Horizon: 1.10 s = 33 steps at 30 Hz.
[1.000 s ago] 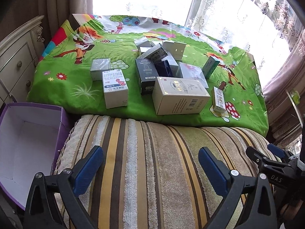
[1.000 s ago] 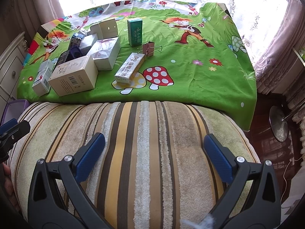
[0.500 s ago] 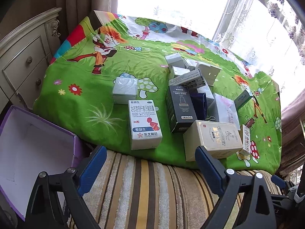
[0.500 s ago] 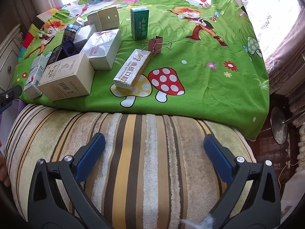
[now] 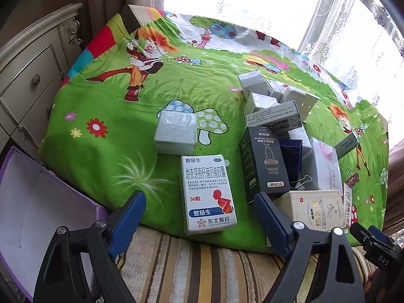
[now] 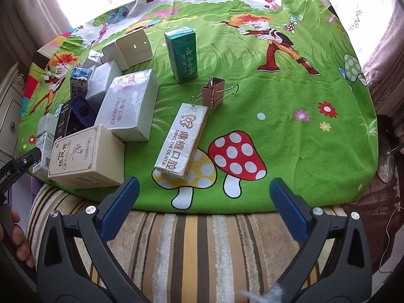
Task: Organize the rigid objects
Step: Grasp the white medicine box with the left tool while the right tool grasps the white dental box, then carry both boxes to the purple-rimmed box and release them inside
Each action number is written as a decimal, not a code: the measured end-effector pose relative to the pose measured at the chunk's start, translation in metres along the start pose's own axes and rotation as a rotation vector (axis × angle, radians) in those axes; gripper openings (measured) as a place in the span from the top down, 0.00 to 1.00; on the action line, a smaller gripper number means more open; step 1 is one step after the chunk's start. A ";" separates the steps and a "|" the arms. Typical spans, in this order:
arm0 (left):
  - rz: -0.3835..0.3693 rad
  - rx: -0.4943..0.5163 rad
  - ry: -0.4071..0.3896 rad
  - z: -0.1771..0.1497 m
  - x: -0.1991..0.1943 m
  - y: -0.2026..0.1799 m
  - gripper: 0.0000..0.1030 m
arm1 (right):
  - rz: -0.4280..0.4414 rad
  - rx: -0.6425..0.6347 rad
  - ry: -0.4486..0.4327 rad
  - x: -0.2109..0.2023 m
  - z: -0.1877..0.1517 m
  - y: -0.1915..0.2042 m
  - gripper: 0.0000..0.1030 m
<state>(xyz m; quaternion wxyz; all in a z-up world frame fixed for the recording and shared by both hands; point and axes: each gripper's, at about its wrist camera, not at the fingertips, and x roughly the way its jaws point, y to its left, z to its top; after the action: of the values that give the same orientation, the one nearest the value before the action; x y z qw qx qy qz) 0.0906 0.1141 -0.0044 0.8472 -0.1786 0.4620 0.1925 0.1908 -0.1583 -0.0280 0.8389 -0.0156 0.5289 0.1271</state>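
Observation:
Several small cartons lie on a green cartoon cloth (image 5: 106,116). In the left wrist view my left gripper (image 5: 199,217) is open and empty, its fingers on either side of the near end of a white medicine box (image 5: 207,194). A black DORMI box (image 5: 265,161) and a cream box (image 5: 315,209) lie to its right. In the right wrist view my right gripper (image 6: 202,199) is open and empty, just short of a long white dental box (image 6: 181,139). A binder clip (image 6: 214,93) and a green box (image 6: 181,53) lie beyond.
An open purple box with a white inside (image 5: 32,217) stands at the left, below the cloth edge. A striped cushion (image 6: 197,247) lies under both grippers. A cream dresser (image 5: 27,75) is at the far left. Curtains and a bright window are behind.
Both grippers have moved forward from over the striped cushion toward the cloth. The left one now brackets the white medicine box; the right one has closed in on the dental box.

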 end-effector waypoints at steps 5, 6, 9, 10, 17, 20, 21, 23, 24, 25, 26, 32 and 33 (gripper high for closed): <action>0.005 0.009 0.005 0.001 0.004 -0.001 0.20 | -0.023 0.008 -0.020 0.011 0.019 0.010 0.00; 0.006 0.008 0.007 0.001 0.005 -0.001 0.22 | -0.026 0.005 -0.020 0.013 0.022 0.012 0.01; 0.004 0.009 0.013 0.002 0.009 -0.001 0.32 | -0.033 -0.003 -0.014 0.020 0.026 0.016 0.08; 0.004 0.009 0.017 0.002 0.010 -0.001 0.32 | -0.035 -0.006 -0.008 0.022 0.026 0.017 0.12; -0.007 0.016 0.038 0.000 0.017 -0.003 0.48 | -0.015 0.007 0.035 0.035 0.024 0.012 0.48; -0.005 0.012 0.041 -0.001 0.017 -0.002 0.58 | -0.001 0.005 0.032 0.034 0.022 0.011 0.65; -0.003 0.010 0.037 -0.002 0.016 -0.002 0.59 | 0.007 0.007 0.032 0.034 0.021 0.011 0.65; 0.000 0.008 0.028 -0.003 0.013 -0.001 0.59 | 0.044 0.017 0.036 0.032 0.019 0.009 0.65; 0.002 0.007 0.025 -0.004 0.011 -0.001 0.60 | 0.060 0.022 0.038 0.030 0.017 0.008 0.65; 0.001 0.005 0.023 -0.004 0.009 0.000 0.60 | 0.071 0.026 0.039 0.028 0.015 0.007 0.65; 0.000 0.001 0.020 -0.005 0.007 0.001 0.60 | 0.080 0.028 0.038 0.025 0.013 0.007 0.65; -0.017 -0.021 0.006 -0.014 -0.008 0.008 0.60 | 0.105 0.040 0.003 0.003 -0.004 0.003 0.65; -0.020 -0.023 0.005 -0.016 -0.010 0.009 0.60 | 0.109 0.040 0.000 0.000 -0.006 0.003 0.65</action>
<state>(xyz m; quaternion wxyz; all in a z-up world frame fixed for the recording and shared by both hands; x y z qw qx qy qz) 0.0705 0.1124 -0.0053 0.8458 -0.1934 0.4599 0.1889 0.1848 -0.1567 -0.0307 0.8309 0.0301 0.5314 0.1621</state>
